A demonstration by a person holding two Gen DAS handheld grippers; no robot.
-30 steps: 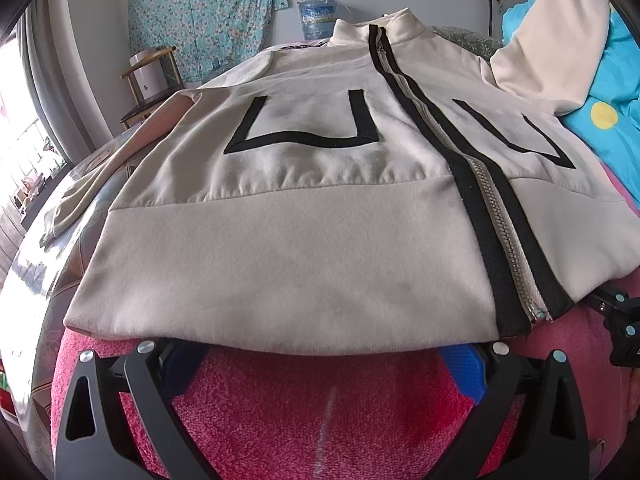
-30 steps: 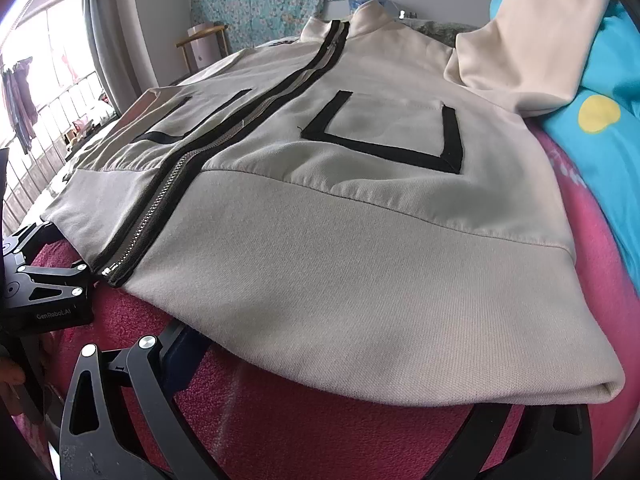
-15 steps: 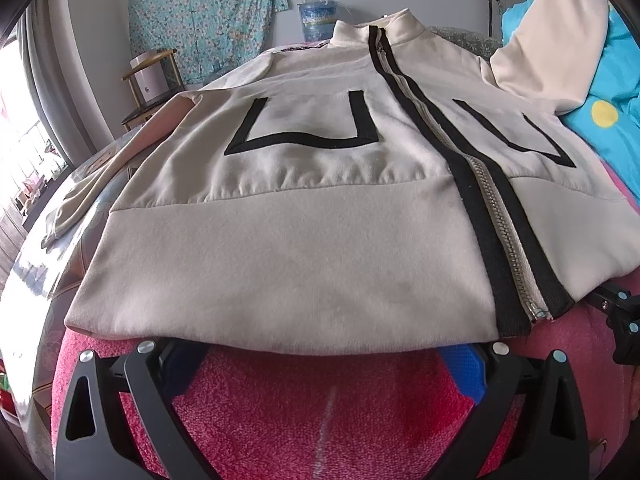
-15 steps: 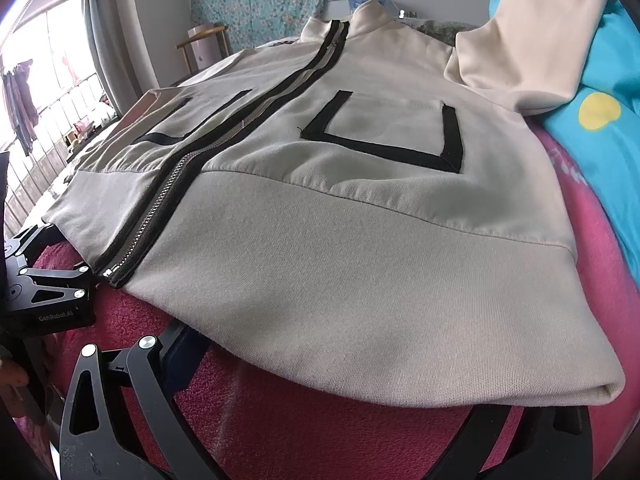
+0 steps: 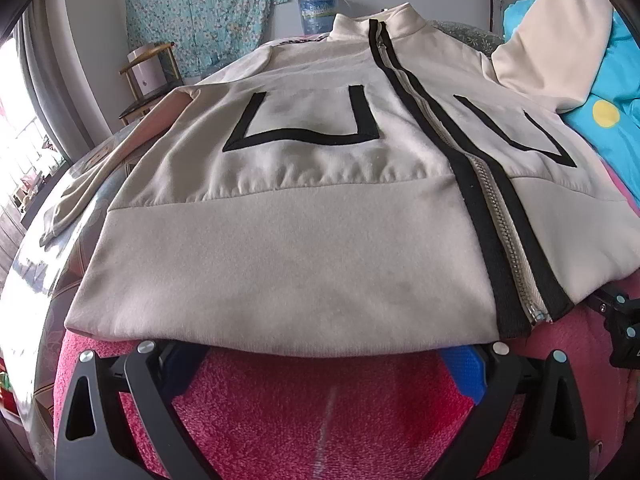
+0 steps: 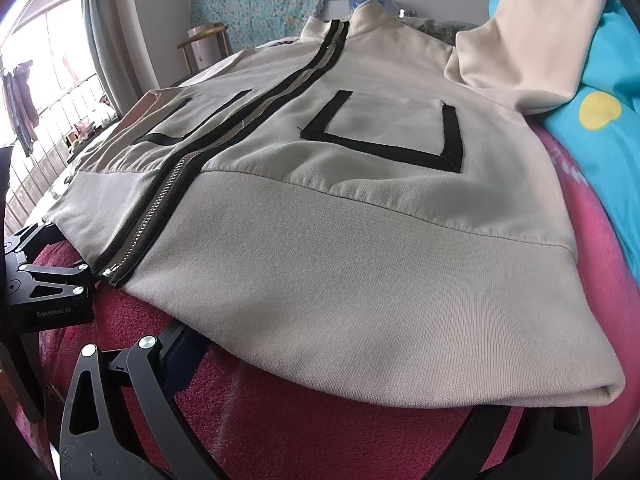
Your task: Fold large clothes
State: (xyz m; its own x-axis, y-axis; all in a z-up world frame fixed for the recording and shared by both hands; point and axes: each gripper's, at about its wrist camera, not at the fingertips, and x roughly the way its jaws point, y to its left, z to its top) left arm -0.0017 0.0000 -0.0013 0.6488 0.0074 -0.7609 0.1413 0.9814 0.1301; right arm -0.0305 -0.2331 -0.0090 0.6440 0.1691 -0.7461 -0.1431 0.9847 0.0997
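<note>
A cream zip-up jacket (image 5: 304, 208) with black trim and a central zipper lies flat, front up, on a pink fleece blanket (image 5: 320, 412); it also fills the right wrist view (image 6: 360, 248). My left gripper (image 5: 324, 364) is open, its fingers spread wide at the jacket's bottom hem, left of the zipper, tips tucked under the hem edge. My right gripper (image 6: 376, 392) is open at the hem right of the zipper; its tips are hidden under the cloth. Neither holds the fabric. One sleeve (image 6: 540, 44) runs up at the far right.
A turquoise quilt (image 6: 608, 140) lies along the right side. A wooden chair (image 5: 148, 76) with a box stands at the back left, beside a window and curtain. A water jug (image 5: 318, 12) stands behind the collar. The left gripper's body (image 6: 36, 288) shows at the left edge.
</note>
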